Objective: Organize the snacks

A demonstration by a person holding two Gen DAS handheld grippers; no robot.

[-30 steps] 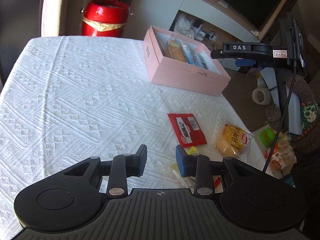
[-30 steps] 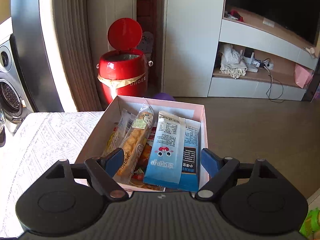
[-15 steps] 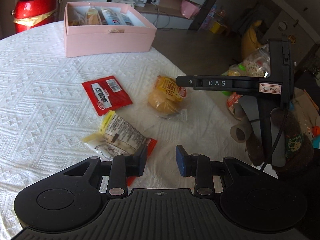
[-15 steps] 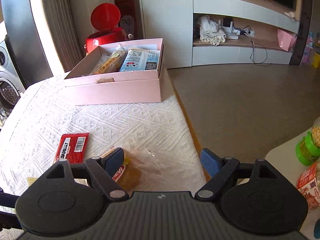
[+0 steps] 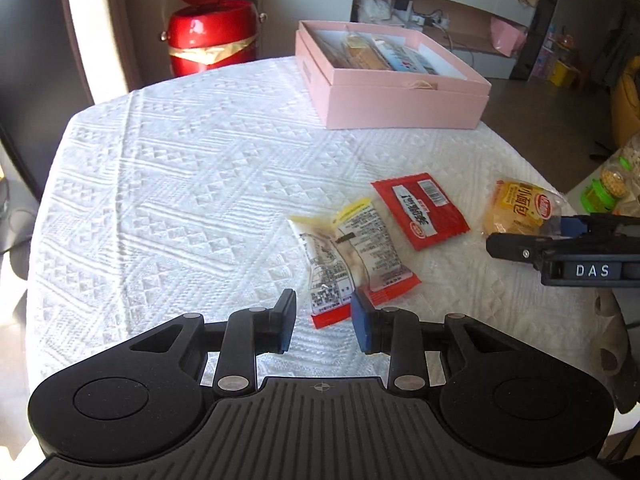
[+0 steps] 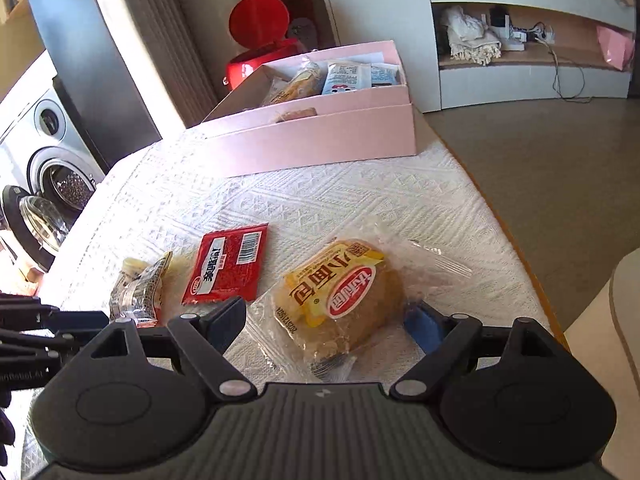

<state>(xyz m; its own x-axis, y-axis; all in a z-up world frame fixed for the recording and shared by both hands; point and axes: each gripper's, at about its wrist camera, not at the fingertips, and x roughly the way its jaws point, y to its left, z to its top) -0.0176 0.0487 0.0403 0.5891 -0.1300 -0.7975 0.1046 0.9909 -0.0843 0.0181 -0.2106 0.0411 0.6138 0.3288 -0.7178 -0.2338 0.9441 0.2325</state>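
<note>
White-clothed counter (image 5: 180, 184) carries snacks: my open right gripper (image 6: 326, 322) straddles the bread packet (image 6: 340, 300), my left gripper (image 5: 323, 320) open before a clear wrapper (image 5: 352, 252).

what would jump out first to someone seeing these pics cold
The yellow-labelled bread bun in clear wrap lies between the open right gripper's fingers. Behind it, the open pink cardboard box holds snacks at the white tablecloth's far edge; a flat red packet lies between them.

Both grippers, left (image 5: 322, 324) and right (image 6: 324, 320), are black plastic with blue finger pads, silver pivot screws, round discs and ribbed bases; one bears white "DAS" lettering.
</note>
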